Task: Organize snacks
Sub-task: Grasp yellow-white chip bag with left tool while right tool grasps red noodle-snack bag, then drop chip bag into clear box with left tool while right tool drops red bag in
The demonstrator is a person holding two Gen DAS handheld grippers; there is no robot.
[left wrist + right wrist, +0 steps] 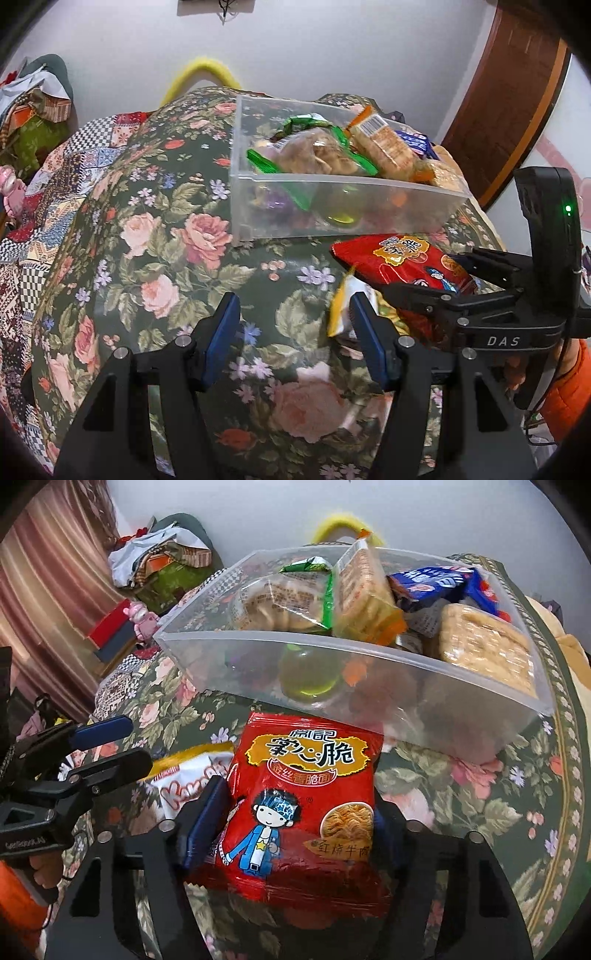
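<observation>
Your right gripper [291, 823] sits at the bottom centre of the right wrist view with the red noodle-snack packet [306, 797] between its fingers. The blue pad of the left-hand finger [207, 819] lies against the packet's edge; the other finger is mostly hidden behind the packet, so it looks like a clasp across the packet's width, though you cannot see that second contact. In the left wrist view the same red packet [402, 264] shows at right of centre, with the right gripper [452, 278] reaching in from the right edge and closing around its near end.

Your left gripper [295, 332] is at the bottom centre of its own view, fingers spread apart with nothing pressed between them, only the flowered tablecloth [155, 236] below. The right-hand blue pad [364, 325] stands just beside a white and yellow wrapper [341, 306]; whether they touch is unclear. From the right wrist camera that white and yellow wrapper [192, 771] lies left of the red packet, with the left gripper [110, 744] near it at the left edge.

The clear plastic bin [258, 653] stands just behind the red packet in the upper half of the frame, already filled with cracker packs, a green-edged biscuit bag and blue wrappers. It appears as the clear bin [332, 206] at upper centre in the left view.
</observation>
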